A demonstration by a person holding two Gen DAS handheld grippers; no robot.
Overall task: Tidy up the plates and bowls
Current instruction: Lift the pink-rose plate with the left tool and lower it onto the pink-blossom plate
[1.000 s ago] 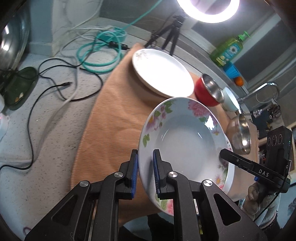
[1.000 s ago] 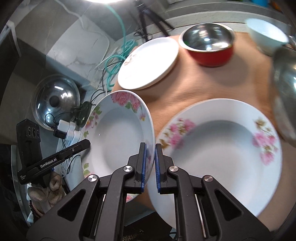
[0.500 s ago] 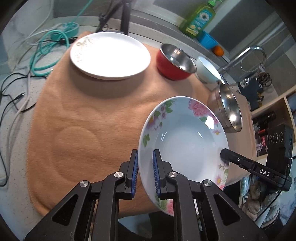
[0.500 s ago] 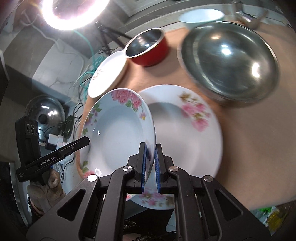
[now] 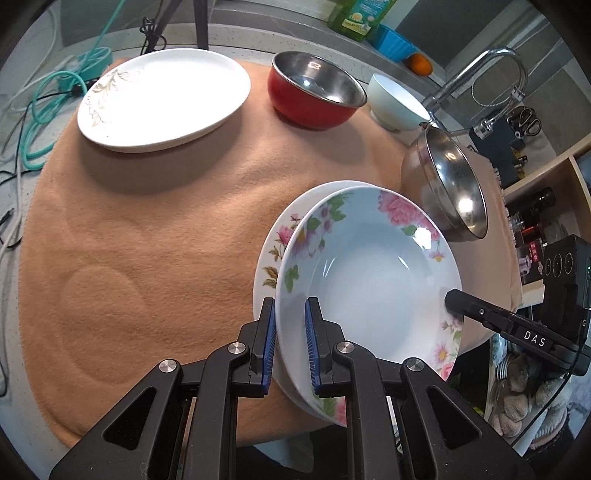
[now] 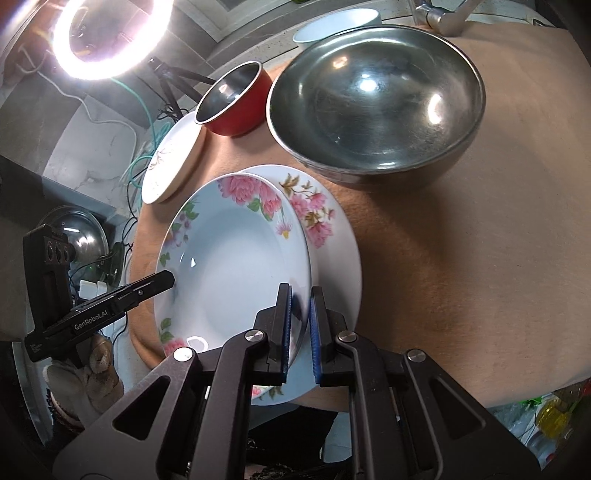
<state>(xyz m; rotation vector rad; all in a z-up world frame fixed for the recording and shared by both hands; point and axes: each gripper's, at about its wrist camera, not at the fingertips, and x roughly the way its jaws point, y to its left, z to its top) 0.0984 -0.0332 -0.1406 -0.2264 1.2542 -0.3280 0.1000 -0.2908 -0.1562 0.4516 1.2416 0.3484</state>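
Both tools clamp opposite rims of 1 pale blue deep plate with pink flowers [image 5: 369, 280]: left tool [image 5: 290, 347], right tool [image 6: 300, 328]. It sits tilted over a white floral plate [image 6: 332, 236] on the peach-cloth bench [image 5: 147, 221].

**Stuff that can't really be seen here**

Lower floral plate [image 5: 275, 236] mostly covered by the floral dish [image 5: 369, 273] clamped above it, just past the tongs. Green soap bottle [image 5: 360, 16] far beyond, chopped off by the top edge. Can't read its label.
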